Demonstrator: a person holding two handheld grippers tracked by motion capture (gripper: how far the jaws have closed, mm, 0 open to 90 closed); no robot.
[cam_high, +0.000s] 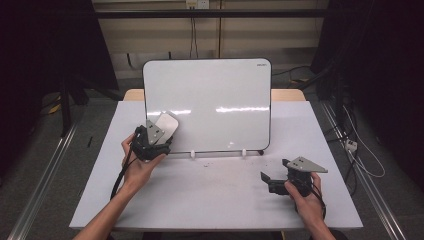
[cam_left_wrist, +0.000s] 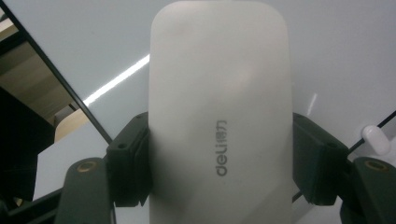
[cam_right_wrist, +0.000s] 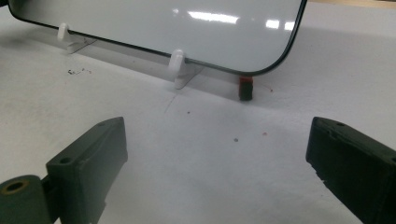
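1 whiteboard (cam_high: 220, 100) | 1 eraser (cam_left_wrist: 219, 116) clamped in left gripper (cam_high: 159, 131) jaws | right gripper (cam_high: 265, 177) jaws wide, empty

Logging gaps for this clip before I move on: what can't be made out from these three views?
- Eraser underside: faces away in the left gripper view, so contact with the whiteboard cannot be told.
- Small red and black object at the board's corner: too small to identify in the right gripper view.
- Logo on the board's top corner: too small to read in the high view.
- Right gripper: jaw tips cut off by the bottom edge of its own view.
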